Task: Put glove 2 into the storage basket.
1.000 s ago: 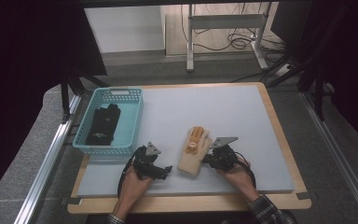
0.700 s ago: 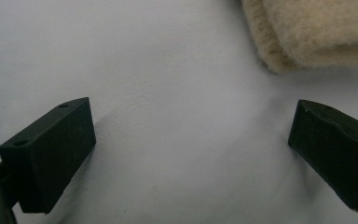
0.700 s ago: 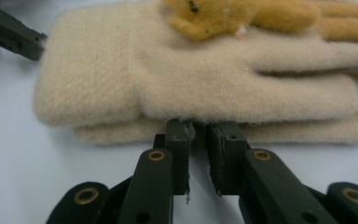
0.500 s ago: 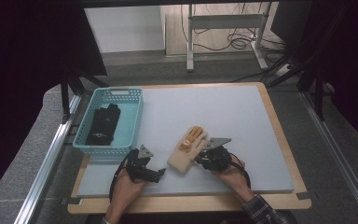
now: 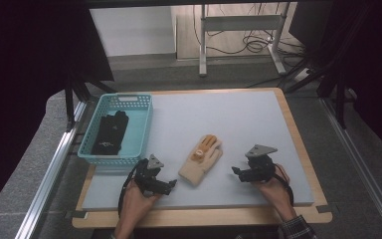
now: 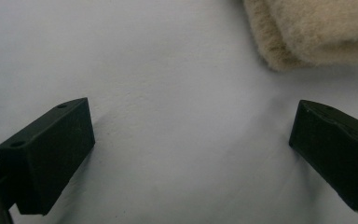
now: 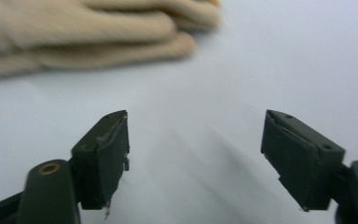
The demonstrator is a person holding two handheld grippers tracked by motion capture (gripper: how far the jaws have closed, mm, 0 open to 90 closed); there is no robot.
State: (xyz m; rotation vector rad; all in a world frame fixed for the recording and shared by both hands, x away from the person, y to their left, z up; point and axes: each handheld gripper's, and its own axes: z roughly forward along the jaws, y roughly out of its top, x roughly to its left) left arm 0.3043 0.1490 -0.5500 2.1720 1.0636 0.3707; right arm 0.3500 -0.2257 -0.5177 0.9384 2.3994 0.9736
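We see the cream glove [image 5: 201, 160] lying flat on the grey mat [image 5: 219, 119] near its front edge, long axis diagonal, orange-tipped fingers pointing away and rightward; our left gripper [image 5: 170, 184] and right gripper [image 5: 236, 172] flank it, jaws spread wide and empty; a teal perforated basket [image 5: 140, 132] with a black glove [image 5: 108, 134] sits left; the glove's knit looks fleecy.

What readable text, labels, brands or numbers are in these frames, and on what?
None can be read.
Cream glove: an orange patch, no lettering to be made out.
Black glove in the blue basket: a small pale mark, too small to read.
Left gripper and right gripper: bare black jaws in both gripper views, no markings.
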